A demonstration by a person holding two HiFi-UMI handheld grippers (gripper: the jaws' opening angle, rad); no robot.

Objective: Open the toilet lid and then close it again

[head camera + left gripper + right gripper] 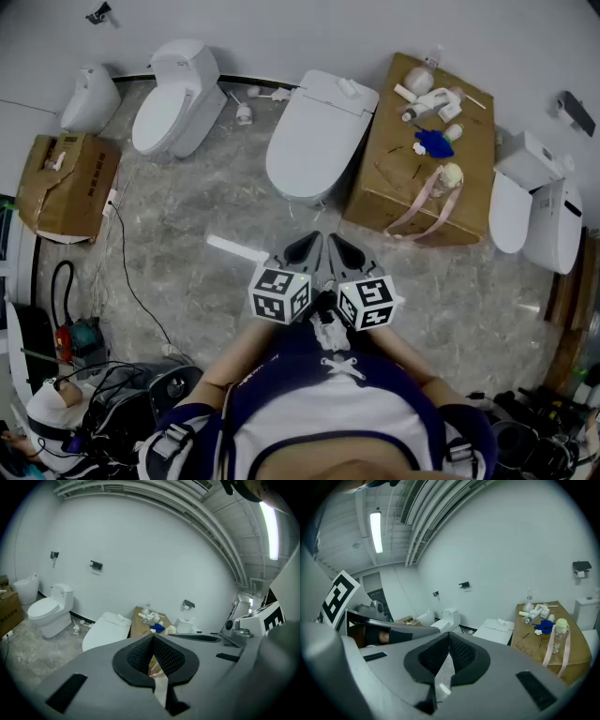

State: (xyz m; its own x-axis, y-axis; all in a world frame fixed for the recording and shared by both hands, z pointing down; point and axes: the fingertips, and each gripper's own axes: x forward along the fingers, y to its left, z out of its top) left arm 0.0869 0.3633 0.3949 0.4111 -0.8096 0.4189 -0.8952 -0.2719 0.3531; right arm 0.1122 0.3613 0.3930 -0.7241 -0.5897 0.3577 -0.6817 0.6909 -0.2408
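Both grippers are held side by side, close in front of the person's chest and tilted slightly downward. The left gripper (306, 249) has its jaws pressed together with nothing between them, and the right gripper (344, 253), just beside it, is closed and empty in the same way. The toilet (314, 136) stands on the grey floor straight ahead of the two grippers, well apart from both, and its white lid (307, 150) lies flat and closed. Ahead and to the right of the right gripper, a cardboard box (389, 183) sits just beside the toilet with small items on top. Another toilet (173, 103) stands farther ahead to the left of the left gripper.
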